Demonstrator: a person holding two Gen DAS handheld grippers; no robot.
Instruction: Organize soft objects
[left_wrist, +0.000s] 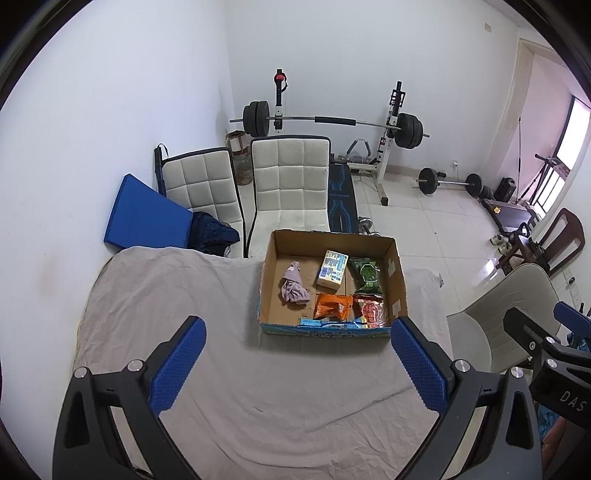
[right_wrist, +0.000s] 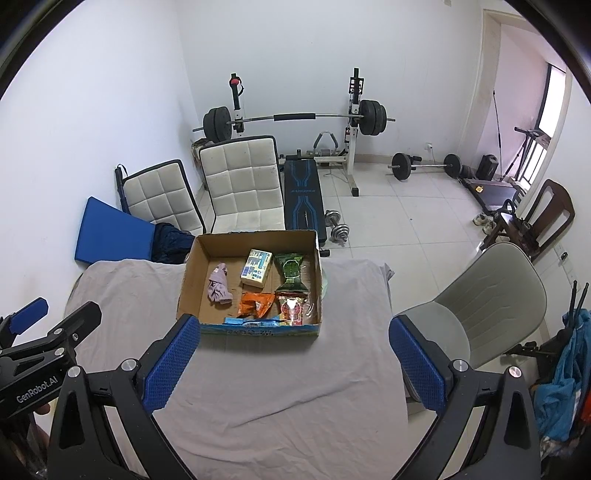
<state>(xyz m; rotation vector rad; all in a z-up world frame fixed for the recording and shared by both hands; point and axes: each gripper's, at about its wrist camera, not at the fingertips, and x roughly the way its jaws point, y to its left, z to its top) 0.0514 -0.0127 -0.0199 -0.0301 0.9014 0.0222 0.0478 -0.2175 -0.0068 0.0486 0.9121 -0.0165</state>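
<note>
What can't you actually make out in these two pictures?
- Light-blue flat packet: both views, mostly hidden behind the brown cardboard box's near wall.
- Print on the green snack bag: too small to read.
- Pale green thing behind the box: right wrist view, box wall hides most.

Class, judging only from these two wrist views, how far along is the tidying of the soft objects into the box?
Done: the cardboard box already holds a lilac cloth, a tissue pack, and green, orange and red packets.
In hand: nothing; the left tool and right tool are both open and empty.
Left: nothing loose shows on the grey sheet, so it looks near finished.
</note>
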